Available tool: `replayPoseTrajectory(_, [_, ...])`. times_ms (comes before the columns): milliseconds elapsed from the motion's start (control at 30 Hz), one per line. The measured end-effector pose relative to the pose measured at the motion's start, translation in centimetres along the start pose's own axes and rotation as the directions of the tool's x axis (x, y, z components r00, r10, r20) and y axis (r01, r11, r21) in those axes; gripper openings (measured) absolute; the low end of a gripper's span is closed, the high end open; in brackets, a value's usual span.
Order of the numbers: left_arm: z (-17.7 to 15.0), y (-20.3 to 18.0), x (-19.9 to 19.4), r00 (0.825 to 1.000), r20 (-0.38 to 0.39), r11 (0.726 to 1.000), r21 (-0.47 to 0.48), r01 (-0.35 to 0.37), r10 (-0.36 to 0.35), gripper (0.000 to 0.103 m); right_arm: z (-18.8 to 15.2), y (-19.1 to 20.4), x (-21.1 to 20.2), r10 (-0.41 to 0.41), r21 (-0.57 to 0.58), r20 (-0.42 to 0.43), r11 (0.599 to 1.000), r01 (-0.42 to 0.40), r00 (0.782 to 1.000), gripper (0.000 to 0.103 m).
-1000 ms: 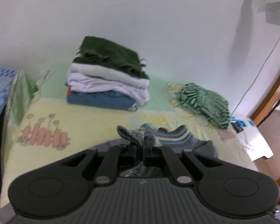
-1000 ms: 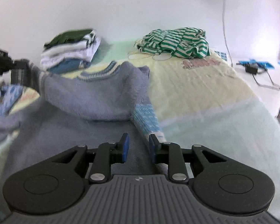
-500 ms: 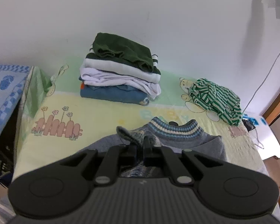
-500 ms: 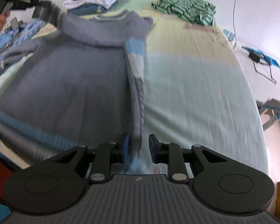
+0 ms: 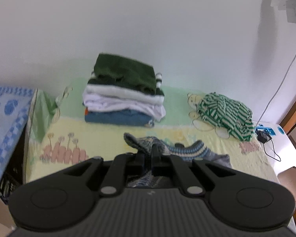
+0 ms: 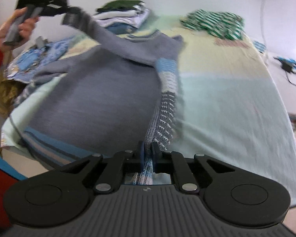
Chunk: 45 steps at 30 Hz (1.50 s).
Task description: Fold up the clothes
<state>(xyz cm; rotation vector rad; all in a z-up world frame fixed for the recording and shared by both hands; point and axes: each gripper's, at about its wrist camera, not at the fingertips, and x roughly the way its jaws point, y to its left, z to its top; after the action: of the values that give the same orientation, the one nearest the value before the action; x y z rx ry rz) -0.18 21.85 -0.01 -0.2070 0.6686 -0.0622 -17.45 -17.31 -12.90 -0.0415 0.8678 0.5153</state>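
A grey knit sweater (image 6: 100, 90) with blue striped cuffs and collar lies spread on the bed. My right gripper (image 6: 147, 152) is shut on the cuff end of its right sleeve (image 6: 164, 90), which stretches toward the shoulder. My left gripper (image 5: 147, 154) is shut on a fold of the sweater (image 5: 179, 150) near the collar and holds it above the bed. The left gripper also shows in the right wrist view (image 6: 69, 18) at the upper left, lifting the sweater's shoulder.
A stack of folded clothes (image 5: 124, 90) stands at the back by the wall. A crumpled green striped garment (image 5: 225, 114) lies at the back right. A blue patterned cloth (image 5: 6, 122) covers something left of the bed. A charger and cable (image 5: 264, 138) lie on a white stand.
My right gripper has closed on the sleeve cuff. My left gripper has lifted the sweater's shoulder higher, and its view shifted slightly.
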Motion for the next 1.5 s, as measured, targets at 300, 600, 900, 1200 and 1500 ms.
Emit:
replayPoseTrajectory(300, [1.3, 3.1, 0.8, 1.000, -0.022, 1.000, 0.011, -0.011, 0.011, 0.000, 0.7, 4.0, 2.7, 0.056, -0.048, -0.045, 0.997, -0.058, 0.997, 0.008])
replayPoseTrajectory(600, [-0.8, 6.4, 3.4, 0.995, -0.093, 1.000, 0.000, -0.025, 0.025, 0.000, 0.6, 4.4, 3.8, 0.061, 0.069, -0.102, 0.996, -0.054, 0.993, 0.015])
replayPoseTrajectory(900, [-1.5, 8.1, 3.1, 0.994, -0.107, 1.000, -0.018, -0.007, 0.005, 0.000, 0.6, 4.3, 4.0, 0.014, 0.160, -0.151, 0.987, 0.010, 0.988, 0.015])
replayPoseTrajectory(1200, [-2.1, 8.5, 1.3, 0.990, -0.127, 0.995, -0.079, 0.057, -0.067, 0.000, 5.1, 4.4, 5.4, -0.035, 0.093, -0.062, 0.995, 0.041, 0.997, 0.015])
replayPoseTrajectory(1500, [-5.5, 8.3, 0.7, 0.977, -0.182, 0.990, -0.103, 0.092, -0.110, 0.000, 9.7, 4.0, 9.3, -0.110, 0.054, -0.069, 0.992, 0.113, 0.992, 0.015])
